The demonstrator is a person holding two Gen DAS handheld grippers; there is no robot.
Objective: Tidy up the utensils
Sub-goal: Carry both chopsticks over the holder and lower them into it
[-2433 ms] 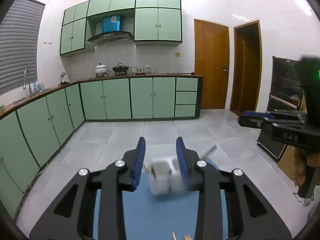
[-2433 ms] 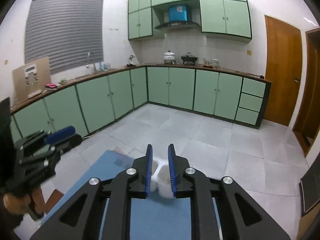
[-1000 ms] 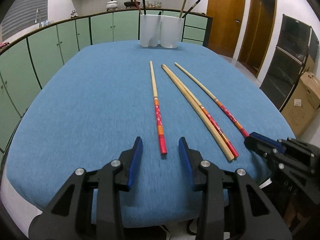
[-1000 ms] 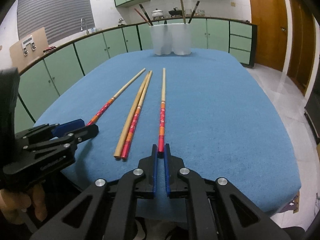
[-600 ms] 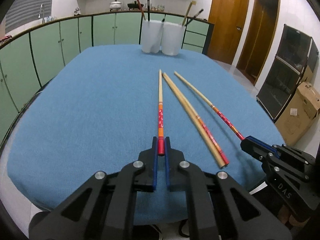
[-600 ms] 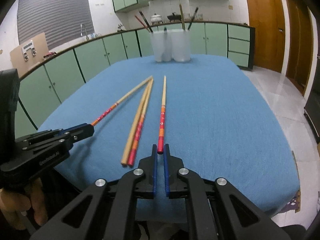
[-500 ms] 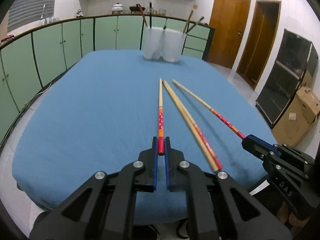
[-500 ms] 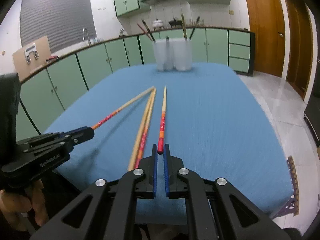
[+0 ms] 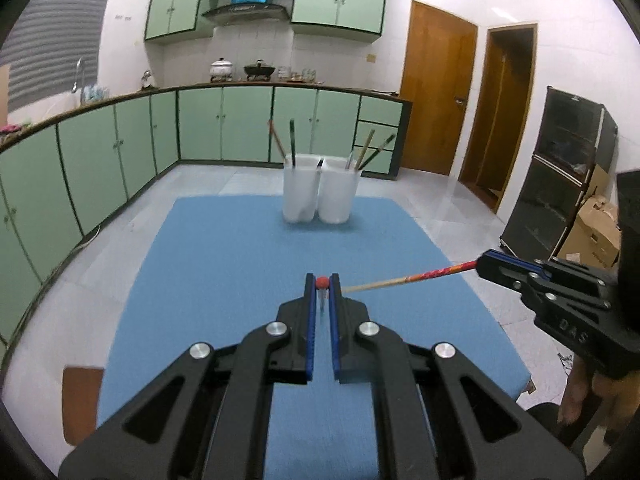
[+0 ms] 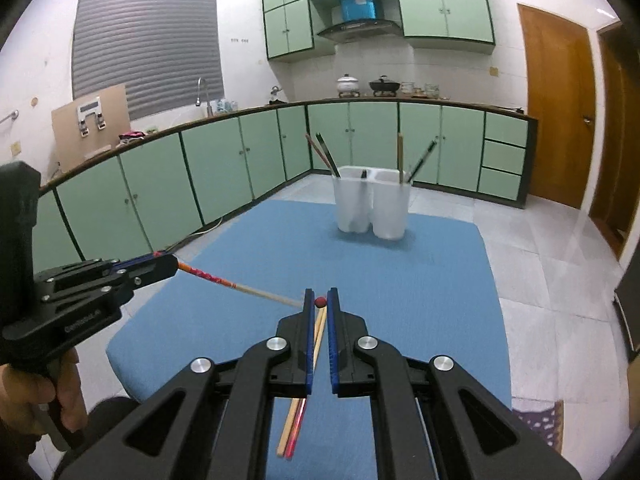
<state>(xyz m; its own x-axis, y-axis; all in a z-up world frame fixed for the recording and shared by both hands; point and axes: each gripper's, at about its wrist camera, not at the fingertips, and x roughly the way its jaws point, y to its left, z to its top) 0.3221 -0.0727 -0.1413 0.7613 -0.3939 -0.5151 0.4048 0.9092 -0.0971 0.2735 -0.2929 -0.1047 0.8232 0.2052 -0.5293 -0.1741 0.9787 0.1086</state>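
At the far end of the blue tabletop [image 9: 224, 264] two joined white cups [image 9: 318, 194] each hold a few upright chopsticks, while nearer, above the cloth, the left tongs [image 9: 322, 282] and right tongs [image 10: 320, 301] each clench one red-tipped chopstick [image 9: 322, 282].

The black left gripper [image 9: 322, 283] with blue pads pinches the red end of a chopstick [image 9: 321, 282] above the blue cloth-covered table [image 9: 224, 280]; the right gripper [image 9: 486, 261] clamps another red-patterned wooden chopstick [image 9: 408, 279] before the twin white plastic holder [image 9: 319, 193]
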